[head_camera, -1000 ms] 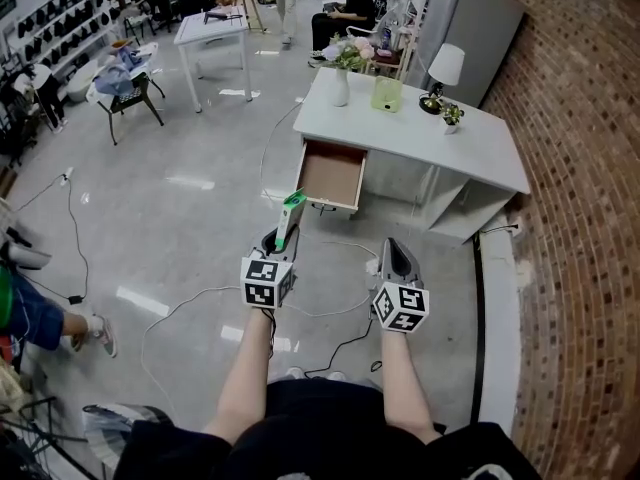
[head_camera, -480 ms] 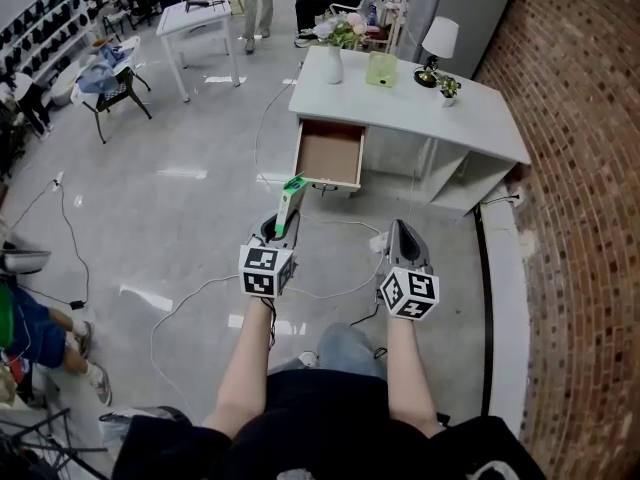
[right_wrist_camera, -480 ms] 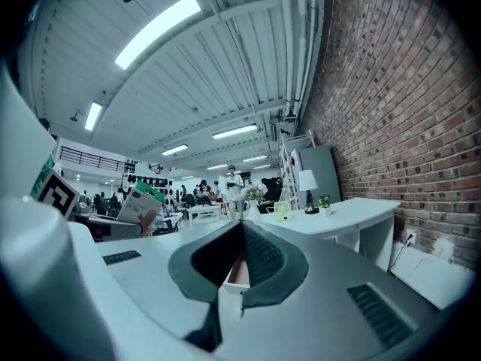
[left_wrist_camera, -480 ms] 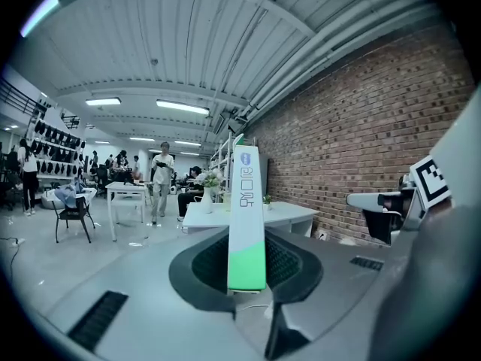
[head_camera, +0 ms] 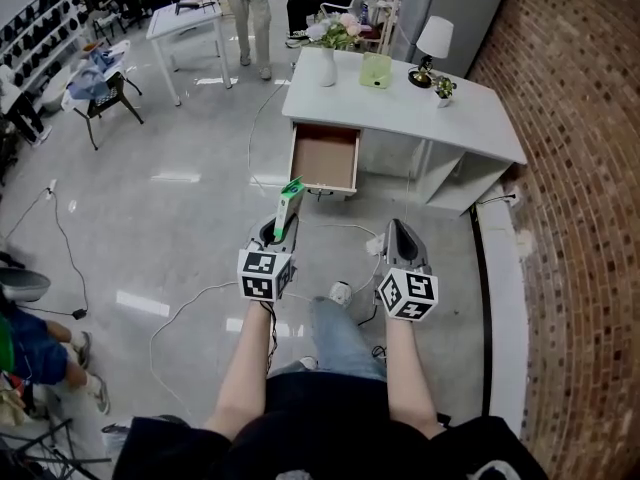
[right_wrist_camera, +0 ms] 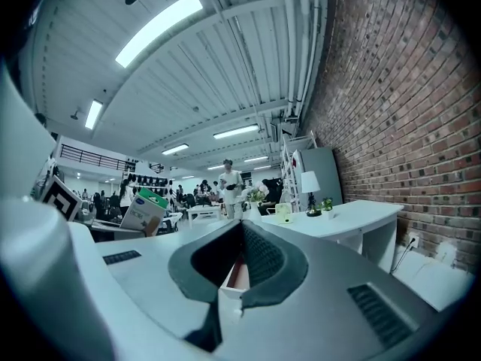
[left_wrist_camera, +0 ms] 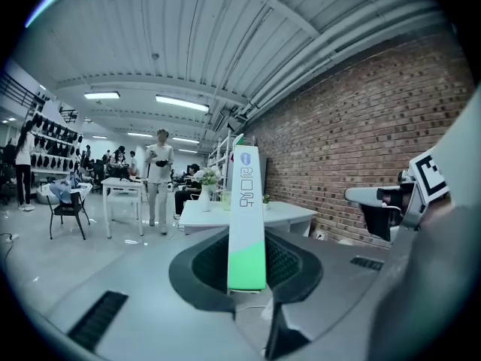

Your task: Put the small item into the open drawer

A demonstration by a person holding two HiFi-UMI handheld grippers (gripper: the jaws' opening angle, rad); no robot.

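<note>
A slim white and green box (head_camera: 290,204) stands upright between the jaws of my left gripper (head_camera: 282,230), which is shut on its lower end. In the left gripper view the box (left_wrist_camera: 246,216) rises from the left gripper (left_wrist_camera: 248,280) in front of the white desk (left_wrist_camera: 282,213). My right gripper (head_camera: 398,232) is held level beside the left one, jaws together and nothing in them. The white desk (head_camera: 470,128) lies ahead, its wooden drawer (head_camera: 325,158) pulled open on the left side. The drawer looks empty. In the right gripper view the right gripper (right_wrist_camera: 229,288) points at the drawer (right_wrist_camera: 237,274).
On the desk stand a vase of flowers (head_camera: 330,53), a green container (head_camera: 376,68), a lamp (head_camera: 432,43) and a small plant (head_camera: 444,88). Cables (head_camera: 345,230) trail over the grey floor before the drawer. A brick wall (head_camera: 580,168) runs along the right. A person (head_camera: 250,8) stands beyond.
The desk and drawer have drawn a little nearer as the wearer steps forward, one leg now out in front. Both grippers keep their pose, the left still holding the box.
</note>
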